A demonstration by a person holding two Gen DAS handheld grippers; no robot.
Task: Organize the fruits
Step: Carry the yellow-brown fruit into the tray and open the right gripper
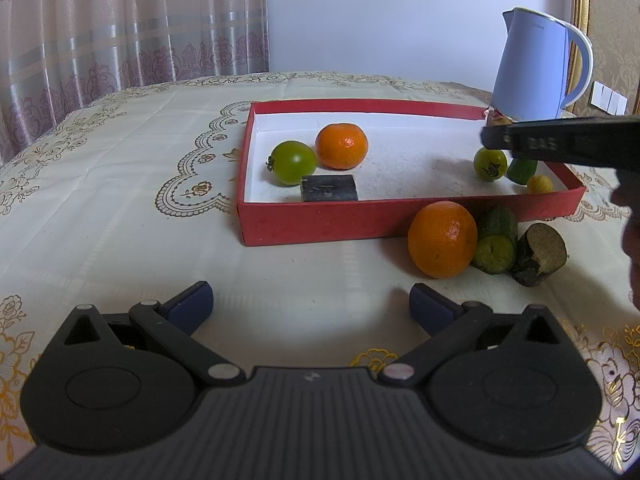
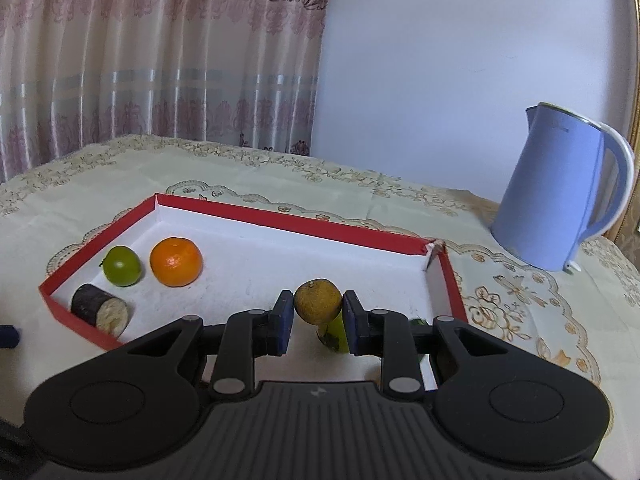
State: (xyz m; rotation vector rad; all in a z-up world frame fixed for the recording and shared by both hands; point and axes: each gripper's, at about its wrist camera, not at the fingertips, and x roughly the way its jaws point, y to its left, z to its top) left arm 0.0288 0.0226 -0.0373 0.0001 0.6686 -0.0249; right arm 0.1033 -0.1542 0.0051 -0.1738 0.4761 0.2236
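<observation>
you are clenching the yellow-brown fruit [image 2: 318,301] in your right tool [image 2: 317,322], so be lowering it gently inside the red tray [image 2: 288,220] while your left tool [image 1: 311,305] is resting released.

Green fruit [image 2: 336,330] half behind yellowish fruit [image 2: 318,301]

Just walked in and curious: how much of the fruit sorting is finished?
Done: an orange and green tomato already sit in the red box.
In hand: the right claw grips a small yellowish fruit above the box.
Left: another orange and cucumber piece wait outside on the tablecloth.
</observation>
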